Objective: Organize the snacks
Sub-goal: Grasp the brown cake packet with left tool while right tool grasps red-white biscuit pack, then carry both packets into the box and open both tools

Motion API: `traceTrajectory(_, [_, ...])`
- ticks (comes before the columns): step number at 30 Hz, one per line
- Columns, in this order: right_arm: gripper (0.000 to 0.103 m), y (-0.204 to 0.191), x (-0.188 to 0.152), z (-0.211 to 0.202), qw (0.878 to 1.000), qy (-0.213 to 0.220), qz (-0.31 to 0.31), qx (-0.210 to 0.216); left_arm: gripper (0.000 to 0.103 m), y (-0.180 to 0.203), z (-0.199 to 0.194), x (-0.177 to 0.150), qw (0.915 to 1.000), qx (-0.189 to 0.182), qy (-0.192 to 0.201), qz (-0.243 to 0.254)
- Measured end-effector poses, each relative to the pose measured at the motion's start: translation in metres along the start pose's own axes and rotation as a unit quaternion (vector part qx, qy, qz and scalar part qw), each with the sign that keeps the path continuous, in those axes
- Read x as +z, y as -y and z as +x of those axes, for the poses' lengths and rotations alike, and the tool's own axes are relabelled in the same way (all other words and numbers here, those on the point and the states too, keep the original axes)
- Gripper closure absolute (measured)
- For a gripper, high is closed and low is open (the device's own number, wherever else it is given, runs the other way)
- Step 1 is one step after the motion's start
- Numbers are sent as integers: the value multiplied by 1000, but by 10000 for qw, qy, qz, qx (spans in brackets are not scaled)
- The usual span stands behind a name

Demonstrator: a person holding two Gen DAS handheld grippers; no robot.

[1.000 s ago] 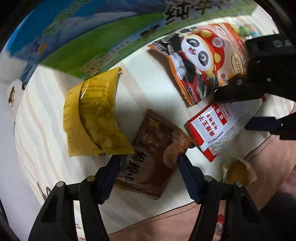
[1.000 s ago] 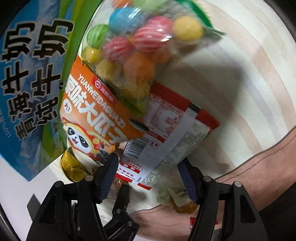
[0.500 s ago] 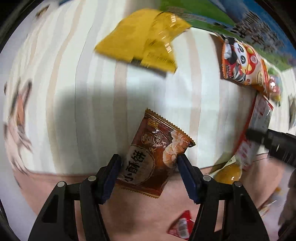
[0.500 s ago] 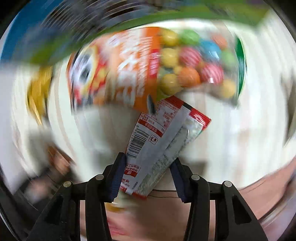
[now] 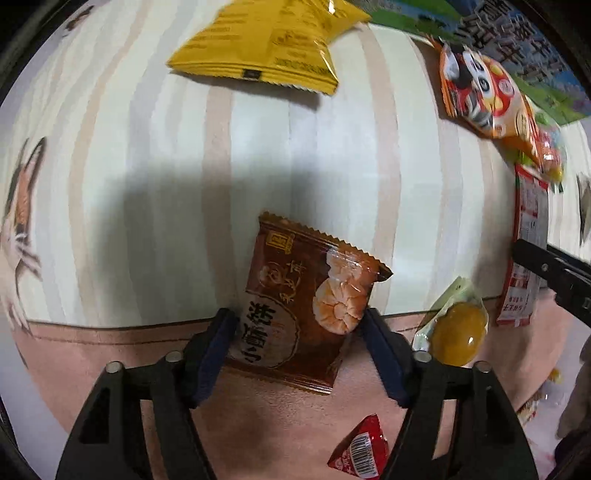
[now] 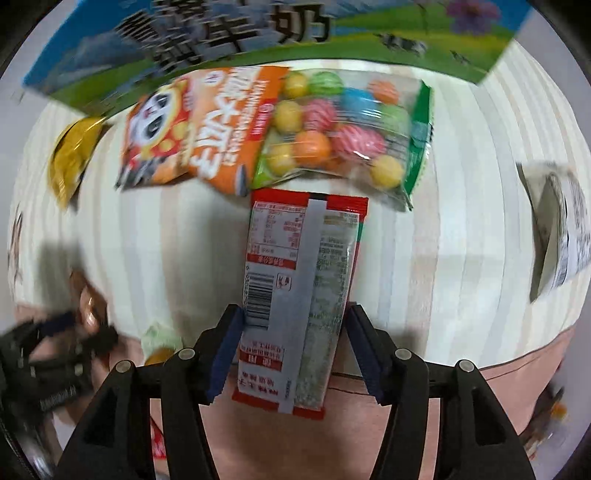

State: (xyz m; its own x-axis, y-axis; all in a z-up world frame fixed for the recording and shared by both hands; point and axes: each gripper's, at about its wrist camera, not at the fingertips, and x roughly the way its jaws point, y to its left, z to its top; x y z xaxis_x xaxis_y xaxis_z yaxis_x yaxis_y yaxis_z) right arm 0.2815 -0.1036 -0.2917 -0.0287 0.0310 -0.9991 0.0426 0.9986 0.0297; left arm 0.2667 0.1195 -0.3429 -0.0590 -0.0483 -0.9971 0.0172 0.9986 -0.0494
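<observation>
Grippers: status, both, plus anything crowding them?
Left gripper shut on brown pastry packet. Right gripper holds red-white packet, fingers just eased wider. Panda bag, candy-ball bag ahead.

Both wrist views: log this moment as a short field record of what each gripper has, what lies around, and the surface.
left gripper: pads against both sides of the brown biscuit packet, held
right gripper: jaws just reopened a little; red-and-white sachet between the pads, grip looks light
nearby, left view: yellow packet beyond; wrapped yellow sweet and small red packet close by
nearby, right view: orange panda packet overlapping the bag of coloured balls; milk carton box behind
surface: striped cloth with a pink border
</observation>
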Motion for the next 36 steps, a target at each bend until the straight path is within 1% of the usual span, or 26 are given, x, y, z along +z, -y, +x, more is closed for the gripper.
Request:
traceTrajectory(1, [51,10,-1,-3,10000,38,-11,-14,46,-1,-4,-1,9999,-64,18,-154])
traceTrajectory(2, [54,4,-7,-3,9999,63,-105,-52,46,-4,-6,-7,9992,-180,37,-352])
traceTrajectory(4, [56,-13,-22,-6,9989,25,-462,-100,46,-17,-11,-10,9951,-522,21,-839])
traceTrajectory(6, [57,-25,-38,-11,9954,-91,-940,-162,45,-29,-5,-15,9899,-854,-62,-1126])
traceTrajectory(7, [57,-28,-44,-12,9926,-179,-1184,-182,45,-32,-3,-16,9884,-933,-77,-1198])
traceTrajectory(8, [56,-31,-50,-12,9893,-303,-1412,-190,45,-33,0,-16,9885,-938,-93,-1182])
traceTrajectory(10, [53,-31,-56,-16,9892,-335,-1425,-111,45,-31,10,-22,9921,-807,-76,-961])
traceTrajectory(11, [49,-29,-55,-17,9911,-301,-1293,-26,45,-26,12,-22,9943,-687,-76,-817])
traceTrajectory(12, [49,-25,-54,-16,9934,-305,-1104,60,45,-20,13,-20,9962,-546,-82,-674])
traceTrajectory(13, [48,-10,-58,-12,9950,-317,-937,134,45,-7,10,-9,9972,-443,-86,-588])
traceTrajectory(14, [47,-5,-56,-12,9968,-332,-703,192,45,-3,9,-8,9980,-344,-79,-520])
traceTrajectory(15, [47,7,-44,-12,9977,-333,-555,219,45,4,4,-8,9985,-270,-63,-481])
traceTrajectory(17, [47,16,-43,-12,9990,-275,-189,305,47,8,2,-8,9988,-145,11,-459])
traceTrajectory(18, [47,21,-40,-10,9991,-239,-45,336,47,9,0,-8,9987,-118,65,-482])
traceTrajectory(20, [54,29,-41,-13,9995,-135,7,279,47,12,-8,-11,9984,-117,132,-545])
traceTrajectory(21, [55,44,-41,-11,9995,-97,-11,294,47,11,-12,-12,9980,-134,179,-598])
traceTrajectory(22, [57,43,-41,-15,9995,-52,-23,310,47,15,-18,-22,9976,-148,221,-642])
traceTrajectory(24, [58,42,-53,-31,9992,42,-31,396,47,13,-28,-26,9966,-213,302,-733])
traceTrajectory(25, [58,42,-62,-47,9990,74,-35,435,47,4,-43,-22,9959,-261,349,-793])
traceTrajectory(26, [58,46,-64,-55,9988,103,-65,473,47,11,-52,-22,9953,-307,386,-831])
traceTrajectory(27, [58,44,-74,-73,9985,162,-73,518,47,11,-60,-25,9946,-381,427,-863])
traceTrajectory(29, [59,52,-79,-102,9975,313,-106,629,47,7,-84,-28,9925,-575,552,-924])
traceTrajectory(30, [59,58,-81,-116,9968,396,-102,689,47,11,-97,-27,9913,-681,649,-917])
traceTrajectory(33, [59,69,-78,-155,9936,661,-123,907,47,26,-132,-16,9872,-980,932,-843])
traceTrajectory(34, [59,73,-74,-167,9923,767,-142,964,47,32,-140,-11,9858,-1077,999,-809])
traceTrajectory(36, [59,82,-60,-195,9888,981,-178,1111,47,51,-170,4,9813,-1368,1149,-709])
